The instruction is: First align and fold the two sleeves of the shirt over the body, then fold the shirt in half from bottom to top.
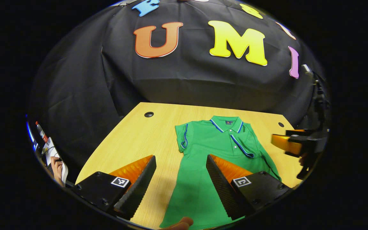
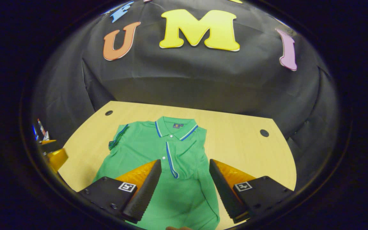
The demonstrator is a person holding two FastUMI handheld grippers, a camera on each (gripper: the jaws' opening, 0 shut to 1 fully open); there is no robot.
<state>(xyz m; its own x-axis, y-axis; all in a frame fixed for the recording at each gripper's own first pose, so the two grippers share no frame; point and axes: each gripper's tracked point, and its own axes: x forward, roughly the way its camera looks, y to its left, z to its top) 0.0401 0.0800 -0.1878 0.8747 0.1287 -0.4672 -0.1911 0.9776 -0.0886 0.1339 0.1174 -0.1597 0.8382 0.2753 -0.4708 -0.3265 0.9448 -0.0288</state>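
Green polo shirt [image 1: 222, 150] lying flat on the wooden table [image 1: 139, 137], collar [image 1: 226, 123] toward the black cloth wall, hem toward the viewer. In the left gripper view, left gripper [image 1: 180, 179] held above the table's near edge with fingers spread wide, nothing between them but bare wood and the shirt's lower left part; one finger over bare table, the other over the green cloth. Right gripper [image 1: 287, 143] seen farther off at the right edge of that view, beside the shirt's folded side; cannot tell there how its fingers stand. One sleeve [image 1: 183, 135] out at the shoulder; the other sleeve [image 1: 251, 147] folded in over the body, blue-trimmed cuff resting on the chest. In the right gripper view, right gripper [image 2: 185, 183] poised over the shirt [image 2: 171, 159], fingers spread apart, gripping nothing, the folded-in sleeve [image 2: 200, 156] and button placket [image 2: 170, 161] lying between them.
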